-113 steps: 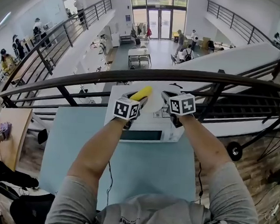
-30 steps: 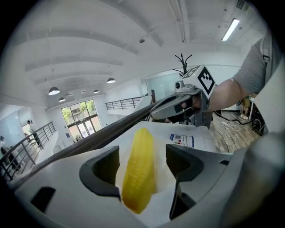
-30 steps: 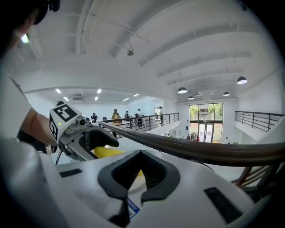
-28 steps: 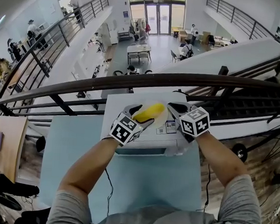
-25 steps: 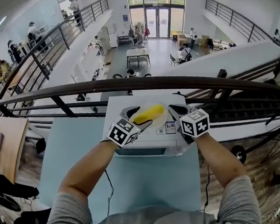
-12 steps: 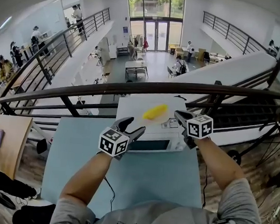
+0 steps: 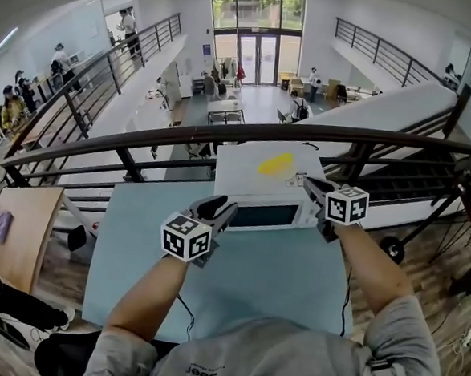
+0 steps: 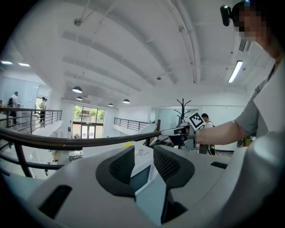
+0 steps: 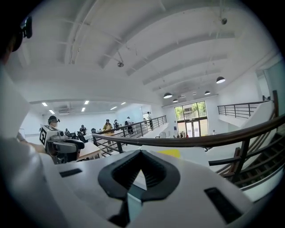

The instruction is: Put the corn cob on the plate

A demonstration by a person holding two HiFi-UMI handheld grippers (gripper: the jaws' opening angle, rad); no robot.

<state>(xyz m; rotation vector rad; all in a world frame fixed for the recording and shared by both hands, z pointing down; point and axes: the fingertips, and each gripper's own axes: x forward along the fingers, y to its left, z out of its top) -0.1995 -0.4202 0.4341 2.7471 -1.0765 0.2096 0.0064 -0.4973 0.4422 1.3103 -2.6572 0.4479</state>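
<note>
– Head view first: where is the corn cob [image 7: 275, 163]?
– It lies on the white top of the microwave [image 7: 259, 215], towards the far right part of this top, a little tilted. Nothing touches it. I cannot make out a plate under it, because all is white there.
– And the microwave itself?
– It stands at the far edge of the light blue table [image 7: 237, 280], just before the dark railing [image 7: 223, 132].
– What about the left gripper [image 7: 224, 211]?
– It is over the table, near the left part of the microwave's front, well apart from the corn cob. In the left gripper view its jaws have just been closing. There is a narrow gap between them and they grasp nothing; only the microwave shows behind.
– And the right gripper [image 7: 310, 184]?
– It is at the near right corner of the microwave, also apart from the corn cob. In the right gripper view its fingertips [image 9: 156, 169] meet, clenched on nothing. The corn cob is a small yellow patch far behind them.
</note>
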